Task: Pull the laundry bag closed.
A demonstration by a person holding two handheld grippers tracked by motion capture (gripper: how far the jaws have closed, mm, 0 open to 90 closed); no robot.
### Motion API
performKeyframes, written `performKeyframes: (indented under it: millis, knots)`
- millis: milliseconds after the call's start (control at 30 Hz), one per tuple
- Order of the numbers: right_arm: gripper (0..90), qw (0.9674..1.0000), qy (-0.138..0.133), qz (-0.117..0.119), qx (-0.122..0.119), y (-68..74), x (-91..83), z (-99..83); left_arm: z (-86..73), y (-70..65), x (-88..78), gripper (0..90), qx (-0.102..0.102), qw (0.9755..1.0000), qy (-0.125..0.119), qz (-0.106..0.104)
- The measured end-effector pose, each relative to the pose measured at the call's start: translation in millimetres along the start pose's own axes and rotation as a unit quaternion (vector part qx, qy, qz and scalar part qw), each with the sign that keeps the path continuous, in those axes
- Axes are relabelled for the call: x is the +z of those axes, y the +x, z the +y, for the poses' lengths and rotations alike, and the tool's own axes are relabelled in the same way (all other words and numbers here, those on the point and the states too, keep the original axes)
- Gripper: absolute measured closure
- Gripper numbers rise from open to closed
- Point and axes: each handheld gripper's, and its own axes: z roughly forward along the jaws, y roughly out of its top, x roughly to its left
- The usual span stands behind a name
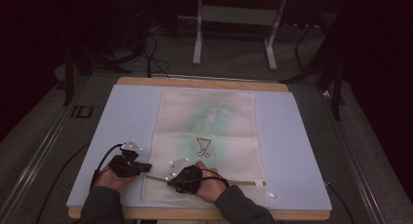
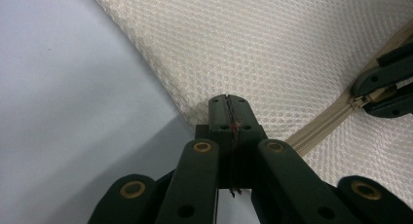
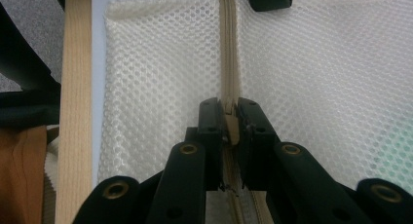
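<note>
Mesh bag pinned at both ends of its zipper, flat on the pale blue board.

The cream mesh bag (image 1: 207, 136) shows a green print inside; the left gripper (image 2: 229, 118) is clenched on its corner, and the right gripper (image 3: 231, 121) clamps the beige zipper (image 3: 227, 48). The board (image 1: 292, 151) rests on a wooden table (image 1: 146, 81) in a dark room with grey floor.

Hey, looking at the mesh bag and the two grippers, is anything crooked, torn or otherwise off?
Nothing stands out. The mesh bag lies flat and square on the blue mat, with no tear in sight. The left gripper is shut on the bag's edge, and the right gripper is shut on the zipper.
</note>
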Motion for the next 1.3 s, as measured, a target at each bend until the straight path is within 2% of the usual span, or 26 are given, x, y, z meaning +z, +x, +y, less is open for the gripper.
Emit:
performKeyframes:
  millis: [1300]
  knots:
    - [81.9,0.9999,0.014,-0.006,0.008,1.3,-14.4,-14.0,-0.6,0.8,0.0,89.7,-0.004,1.0,-0.002,-0.003]
